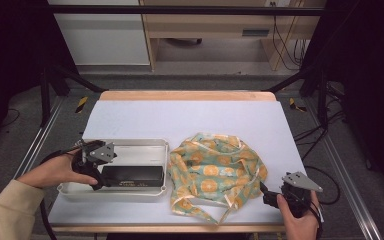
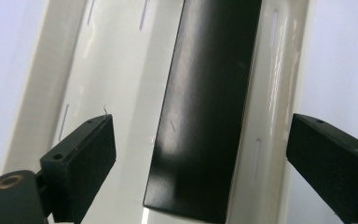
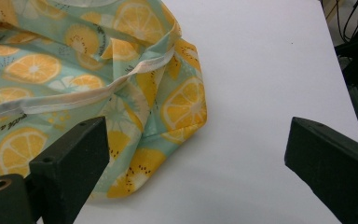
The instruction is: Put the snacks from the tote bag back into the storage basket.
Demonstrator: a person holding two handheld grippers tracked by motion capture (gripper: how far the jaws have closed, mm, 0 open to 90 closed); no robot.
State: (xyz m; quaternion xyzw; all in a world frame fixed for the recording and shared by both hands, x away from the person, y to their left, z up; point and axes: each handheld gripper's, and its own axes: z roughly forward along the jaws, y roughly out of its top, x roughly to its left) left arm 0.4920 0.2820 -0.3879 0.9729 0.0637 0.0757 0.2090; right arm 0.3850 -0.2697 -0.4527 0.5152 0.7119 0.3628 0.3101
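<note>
A flat black box (image 1: 130, 176) lies along the near side of a white tray (image 1: 130, 142) at the table's left. My left gripper (image 1: 98, 181) hangs just over the box's left end; in the left gripper view its jaws stand wide apart (image 2: 200, 123) on either side of the black box (image 2: 209, 84), not touching it, with the tray's floor (image 2: 116, 70) beneath. A crumpled teal cloth with orange slices (image 1: 215, 170) lies at the middle right. My right gripper (image 1: 266, 195) is open at the cloth's near right edge; its open jaws (image 3: 198, 123) hold nothing, and the cloth (image 3: 74, 70) reaches under the left one.
The pale table top (image 1: 180, 117) has bare room behind the tray and the cloth, and to the right of the cloth (image 3: 270, 70). Its right edge is close to my right gripper, with cables beyond. A dark metal frame stands around the table.
</note>
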